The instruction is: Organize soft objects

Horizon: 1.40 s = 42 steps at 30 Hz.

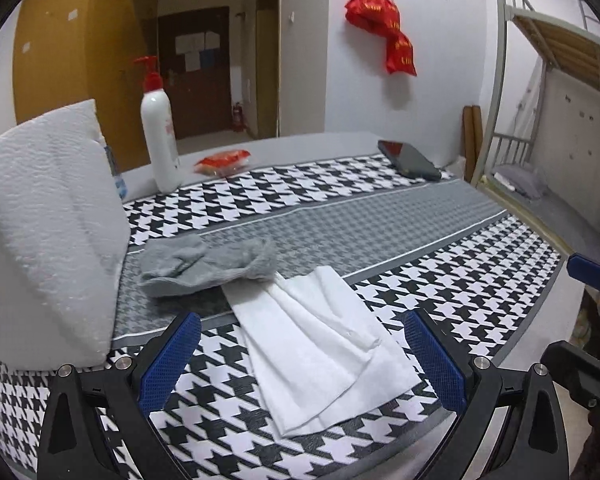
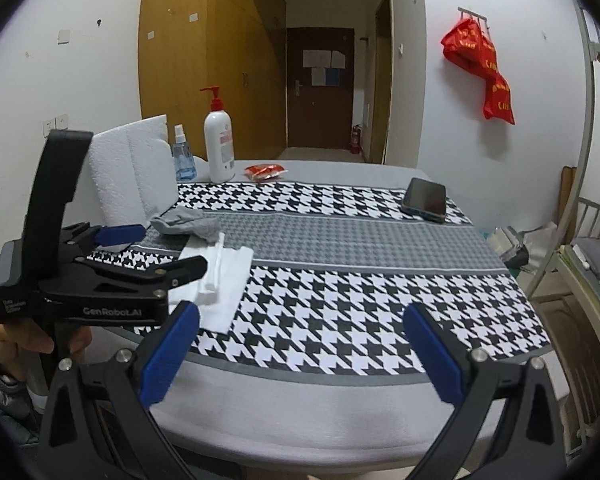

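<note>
A white folded cloth (image 1: 320, 344) lies on the houndstooth table runner (image 1: 460, 300), between the open fingers of my left gripper (image 1: 304, 360). A crumpled grey sock (image 1: 204, 266) lies just beyond it, touching its far edge. A white pillow-like cushion (image 1: 40, 232) stands at the left. In the right wrist view the cloth (image 2: 220, 280) and the sock (image 2: 186, 222) lie at the left, with the left gripper (image 2: 156, 250) over them. My right gripper (image 2: 300, 344) is open and empty above the table's near edge.
A white pump bottle (image 2: 219, 148), a blue spray bottle (image 2: 184, 160), a red packet (image 2: 265, 170) and a dark phone (image 2: 425, 199) sit along the far side of the table. A metal bunk frame (image 2: 580, 200) stands at the right.
</note>
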Tool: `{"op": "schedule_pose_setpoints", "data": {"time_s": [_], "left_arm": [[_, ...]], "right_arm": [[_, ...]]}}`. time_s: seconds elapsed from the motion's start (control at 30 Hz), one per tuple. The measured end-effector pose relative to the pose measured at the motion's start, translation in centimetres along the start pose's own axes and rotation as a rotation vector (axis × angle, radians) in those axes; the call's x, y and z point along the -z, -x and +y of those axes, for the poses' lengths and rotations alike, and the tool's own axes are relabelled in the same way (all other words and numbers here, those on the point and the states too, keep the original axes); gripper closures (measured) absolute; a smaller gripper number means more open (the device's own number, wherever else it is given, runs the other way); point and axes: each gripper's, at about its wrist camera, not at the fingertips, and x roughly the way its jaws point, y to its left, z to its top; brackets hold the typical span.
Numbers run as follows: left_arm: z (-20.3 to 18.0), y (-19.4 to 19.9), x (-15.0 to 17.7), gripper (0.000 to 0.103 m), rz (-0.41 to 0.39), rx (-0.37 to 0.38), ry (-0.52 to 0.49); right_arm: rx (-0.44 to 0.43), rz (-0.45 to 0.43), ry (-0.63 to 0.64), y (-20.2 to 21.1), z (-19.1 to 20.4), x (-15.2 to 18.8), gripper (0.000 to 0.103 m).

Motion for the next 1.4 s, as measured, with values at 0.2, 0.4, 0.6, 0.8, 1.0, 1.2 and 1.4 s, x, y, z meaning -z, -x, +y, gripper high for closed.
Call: {"op": "schedule_pose_setpoints", "data": {"time_s": [0.2,0.4,0.6,0.8,1.0,1.2,1.4], "left_arm": [[-0.3,-1.4,-0.1,0.001,0.035,-0.012,-0.006],[-0.5,-2.4,-0.1,0.001,0.084,-0.007,-0.003],[-1.1,-3.0,0.0,0.008,0.115,-0.006,-0.018],[-1.3,-4.0,0.2,0.019,0.171,-0.004,-0.021],[-1.5,-4.2,0.1,0.027,0.180,-0.002,-0.032],[-1.8,-4.1,0.1,0.034,0.180,0.011,-0.041],[-1.8,-4.1,-0.1,0.051,0.170,0.024,-0.056]], "right_arm": [[0.003,0.020,-0.008,-0.8,-0.9,0.2,0.000],[-0.020,0.023,-0.003,-1.3,-1.0,0.1,0.000],[-0.038,0.019,-0.013,-1.3,-1.5,0.3,0.000],[-0.058,0.016,-0.032,-0.8,-2.2,0.5,0.000],[-0.056,0.020,-0.048,-0.9,-2.7,0.8,0.000],[-0.059,0.011,-0.051,-0.6,-2.8,0.9,0.000],[-0.049,0.011,-0.064,-0.3,-3.1,1.3,0.000]]}}
